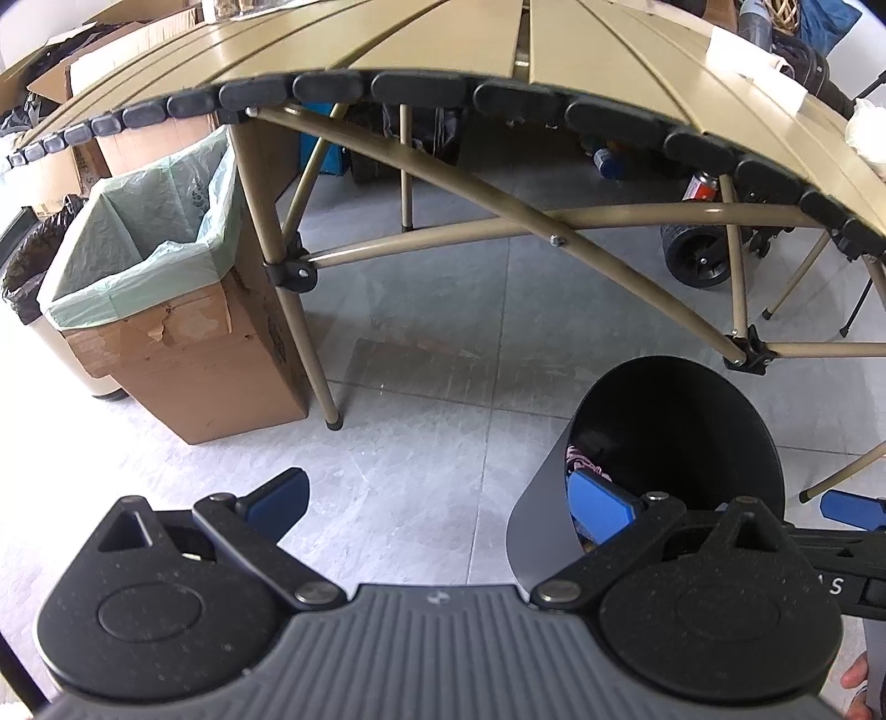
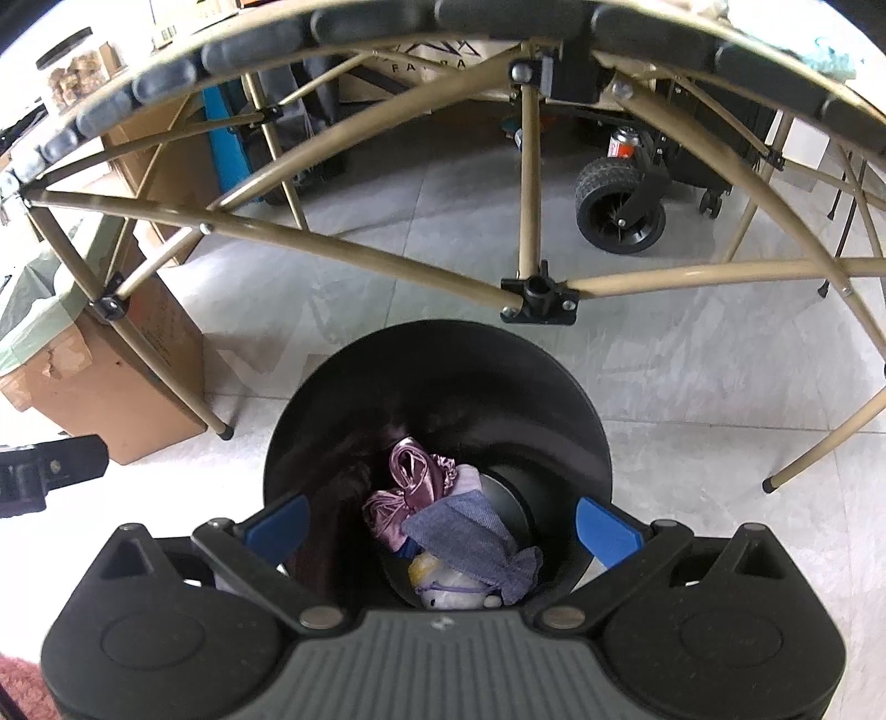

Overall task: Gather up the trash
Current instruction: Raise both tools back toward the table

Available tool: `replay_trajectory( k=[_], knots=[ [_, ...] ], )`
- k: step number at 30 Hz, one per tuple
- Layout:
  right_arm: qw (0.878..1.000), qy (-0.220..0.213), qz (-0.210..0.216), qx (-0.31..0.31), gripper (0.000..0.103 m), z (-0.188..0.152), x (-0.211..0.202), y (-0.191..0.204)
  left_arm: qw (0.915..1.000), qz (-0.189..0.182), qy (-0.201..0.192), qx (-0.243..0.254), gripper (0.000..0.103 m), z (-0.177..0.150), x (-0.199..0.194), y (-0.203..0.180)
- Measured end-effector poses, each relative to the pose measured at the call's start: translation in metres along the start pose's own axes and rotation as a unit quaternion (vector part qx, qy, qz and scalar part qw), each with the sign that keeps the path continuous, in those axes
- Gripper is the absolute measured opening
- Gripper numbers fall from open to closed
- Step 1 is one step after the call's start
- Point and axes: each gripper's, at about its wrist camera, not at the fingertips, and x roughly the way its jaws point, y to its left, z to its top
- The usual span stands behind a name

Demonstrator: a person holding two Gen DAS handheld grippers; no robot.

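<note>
A black round bin (image 2: 443, 387) stands on the floor under the table's edge. It holds a pink satin cloth (image 2: 415, 487), a blue-grey cloth (image 2: 470, 537) and a white and yellow bundle (image 2: 443, 587). My right gripper (image 2: 443, 529) hovers open over the bin's mouth, with nothing between its blue fingers (image 2: 606, 531). My left gripper (image 1: 437, 501) is open and empty just left of the bin (image 1: 681, 432); its right fingertip overlaps the rim. White crumpled paper (image 1: 864, 133) lies on the tabletop at the far right.
A tan slatted folding table (image 1: 443, 44) stands on crossed legs (image 1: 531, 221). A cardboard box lined with a green bag (image 1: 149, 249) sits at its left leg, next to a black-bagged bin (image 1: 27, 266). A wheeled cart (image 2: 620, 216) and boxes are behind. A grey tiled floor (image 1: 421, 360) lies between.
</note>
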Motion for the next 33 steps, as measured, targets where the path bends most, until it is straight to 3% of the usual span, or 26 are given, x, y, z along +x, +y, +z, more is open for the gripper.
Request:
replay_trajectory(
  k=[18, 26, 33],
  knots=[
    [0.995, -0.097, 0.013, 0.016, 0.103, 0.003, -0.075, -0.018, 0.994, -0.03, -0.103, 0.02, 0.103, 0.001, -0.049, -0.017],
    [0.991, -0.132, 0.027, 0.019, 0.103, 0.002, -0.106, -0.029, 0.9861, -0.049, -0.156, 0.028, 0.103, -0.003, -0.069, -0.026],
    [0.982, -0.181, 0.05, 0.009, 0.103, 0.001, -0.141, -0.032, 0.9744, -0.075, -0.209, 0.035, 0.103, -0.008, -0.087, -0.035]
  ],
)
